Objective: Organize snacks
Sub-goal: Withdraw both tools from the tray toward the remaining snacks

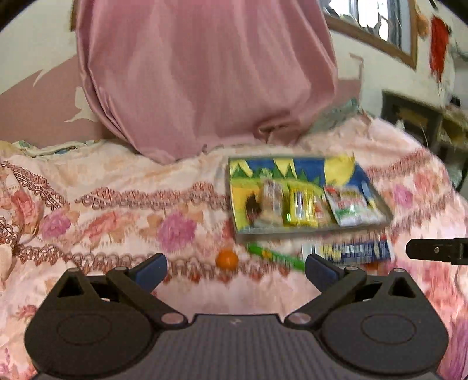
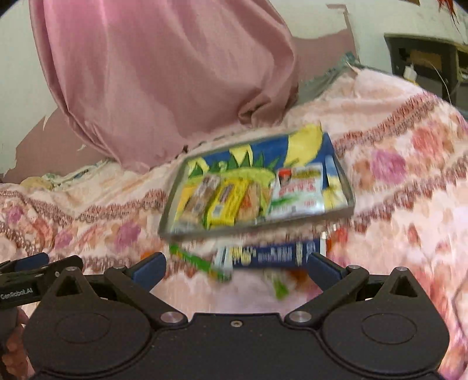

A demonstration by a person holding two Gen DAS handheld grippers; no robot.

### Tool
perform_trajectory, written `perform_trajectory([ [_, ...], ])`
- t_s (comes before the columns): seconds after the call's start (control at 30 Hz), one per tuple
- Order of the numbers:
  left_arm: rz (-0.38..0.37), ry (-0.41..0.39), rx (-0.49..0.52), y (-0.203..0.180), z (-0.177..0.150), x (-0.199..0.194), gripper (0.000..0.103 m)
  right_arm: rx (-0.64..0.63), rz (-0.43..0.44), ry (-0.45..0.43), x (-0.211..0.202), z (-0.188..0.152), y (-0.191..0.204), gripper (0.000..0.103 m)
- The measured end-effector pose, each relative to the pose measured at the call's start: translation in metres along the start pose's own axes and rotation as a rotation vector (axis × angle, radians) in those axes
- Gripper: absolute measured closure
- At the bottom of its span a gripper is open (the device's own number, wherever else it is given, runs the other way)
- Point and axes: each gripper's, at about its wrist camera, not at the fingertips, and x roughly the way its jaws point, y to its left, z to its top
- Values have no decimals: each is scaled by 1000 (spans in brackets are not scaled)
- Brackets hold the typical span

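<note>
right tool [image 2: 236, 270] spread and empty like my left tool [image 1: 236, 270], nearest the blue snack box [image 2: 272, 257], which lies crosswise on the bed just ahead, before the tray [image 2: 349, 193].

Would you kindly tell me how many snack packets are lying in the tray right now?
4, side by side along the tray's near edge: clear packet, yellow packet, orange packet, white packet. Blur may hide more.

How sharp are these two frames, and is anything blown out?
Left wrist view: the tray and blue box are motion-smeared, labels unreadable; the left gripper stays crisp; the window is blown out. Right wrist view: same smear on tray and blue box; right gripper sharp; fisheye bends both.
</note>
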Motion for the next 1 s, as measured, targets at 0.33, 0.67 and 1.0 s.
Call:
perform_trajectory([
  [0.33, -6, 108, 112, -20, -38, 5, 0, -47, -42, 86, -21, -53, -3, 1],
  [0.67, -19, 244, 118, -18, -47, 32, 0, -76, -60, 168, 1, -68, -4, 1],
  [1.0, -25, 351, 13, 5, -43, 63, 0, -162, -15, 223, 43, -64, 13, 1],
])
